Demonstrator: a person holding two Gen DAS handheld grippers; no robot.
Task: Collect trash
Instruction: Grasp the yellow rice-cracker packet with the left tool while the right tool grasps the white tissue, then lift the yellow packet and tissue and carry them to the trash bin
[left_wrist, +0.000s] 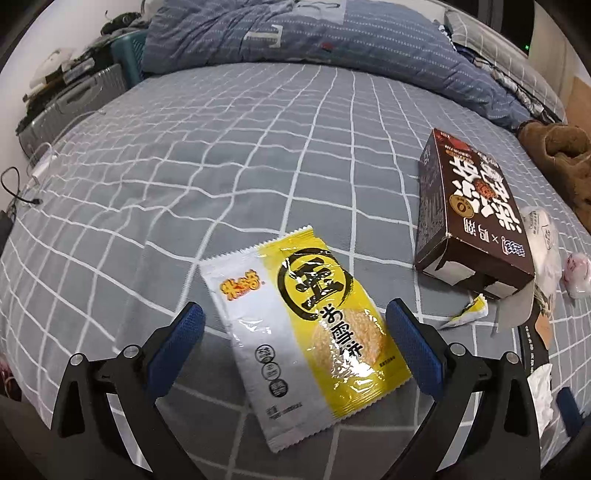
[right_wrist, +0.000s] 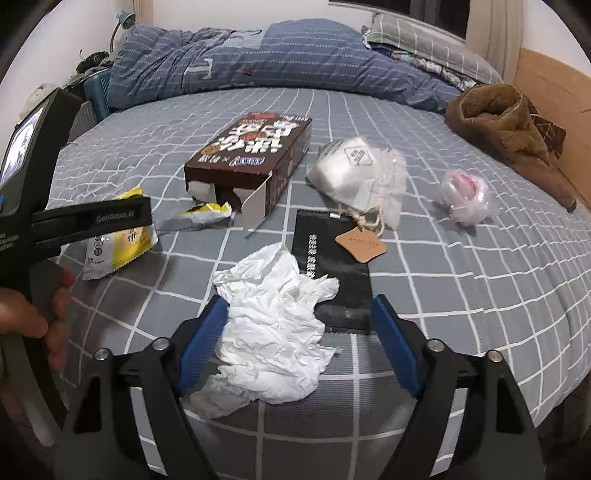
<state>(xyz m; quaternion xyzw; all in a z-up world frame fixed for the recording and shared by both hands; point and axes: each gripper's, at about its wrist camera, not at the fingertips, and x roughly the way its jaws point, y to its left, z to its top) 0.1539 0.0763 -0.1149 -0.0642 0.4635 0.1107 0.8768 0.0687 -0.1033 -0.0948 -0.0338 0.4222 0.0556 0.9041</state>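
Now crumpled tissue (right_wrist: 271, 332) lies between right gripper (right_wrist: 299, 317) fingers.

We're in a home bedroom: a bed (right_wrist: 461, 258) under a grey grid-pattern sheet fills the view, a rumpled blue quilt (right_wrist: 295, 62) lies at the far end, a checked pillow (right_wrist: 424, 37) far right, and a suitcase (left_wrist: 70, 107) stands at the far left.

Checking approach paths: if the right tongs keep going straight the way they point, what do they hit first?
Most likely the crumpled white tissue, lying between the open right tongs on the bed sheet. The black packet lies partly beneath it, farther along. Depth is uncertain.
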